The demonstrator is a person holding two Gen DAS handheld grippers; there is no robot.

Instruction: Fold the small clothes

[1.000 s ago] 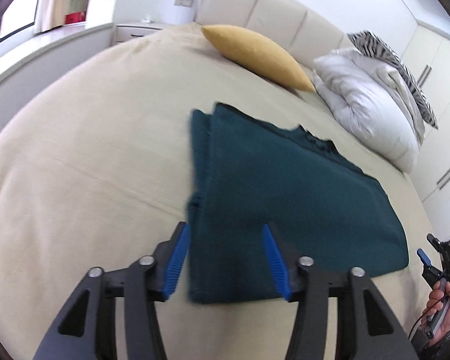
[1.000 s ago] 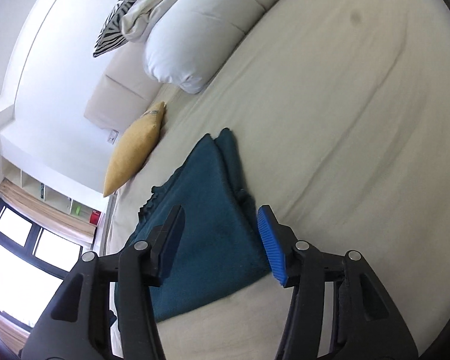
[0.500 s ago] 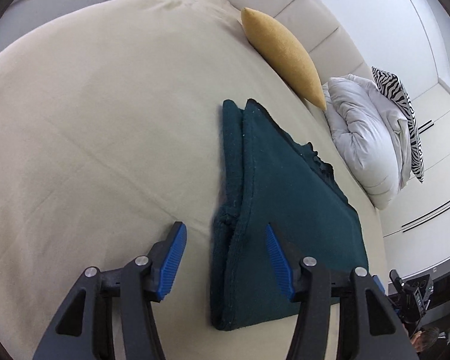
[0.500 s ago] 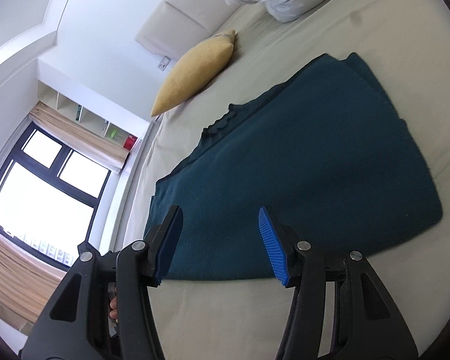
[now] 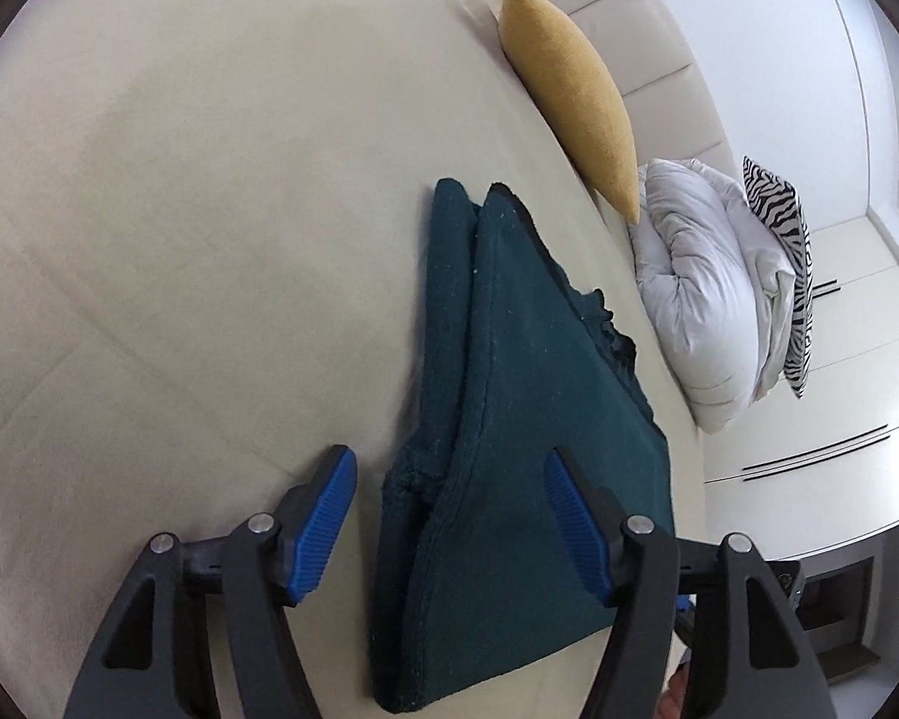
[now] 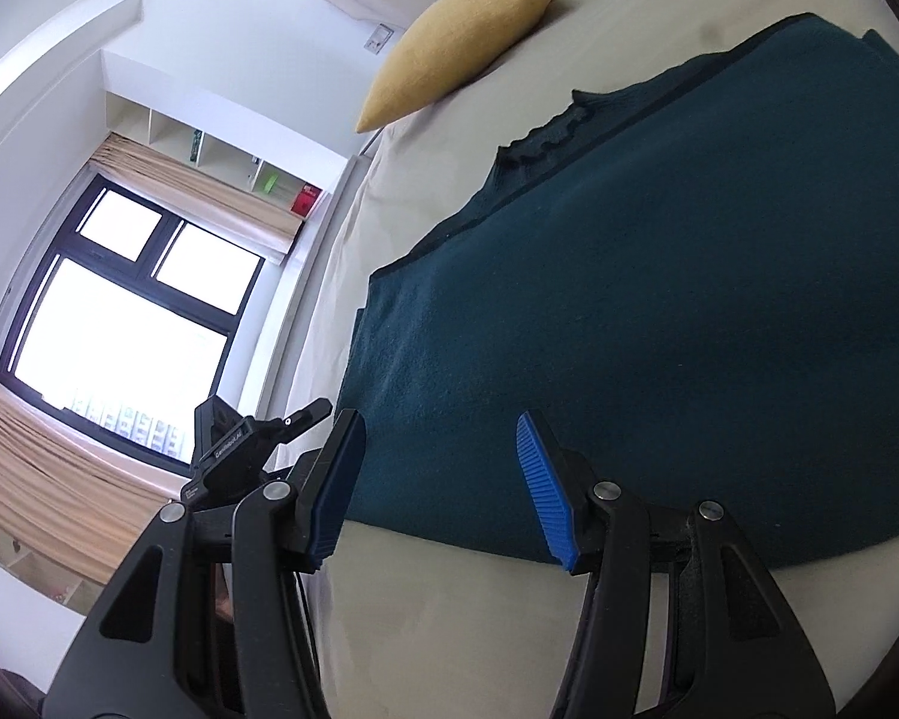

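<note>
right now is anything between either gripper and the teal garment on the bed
Nothing visible. The left gripper is open over the near edge of the teal garment, and the right gripper is open over its other near edge. Only bare bed cover lies around it.

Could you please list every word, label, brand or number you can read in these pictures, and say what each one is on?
White lettering on the left gripper's black body, seen from the right wrist view: present, but too small and blurred to read with confidence.
Teal garment, yellow cushion, zebra-print pillow, right gripper: no text visible.
Red item on the shelf: too small to tell.
</note>
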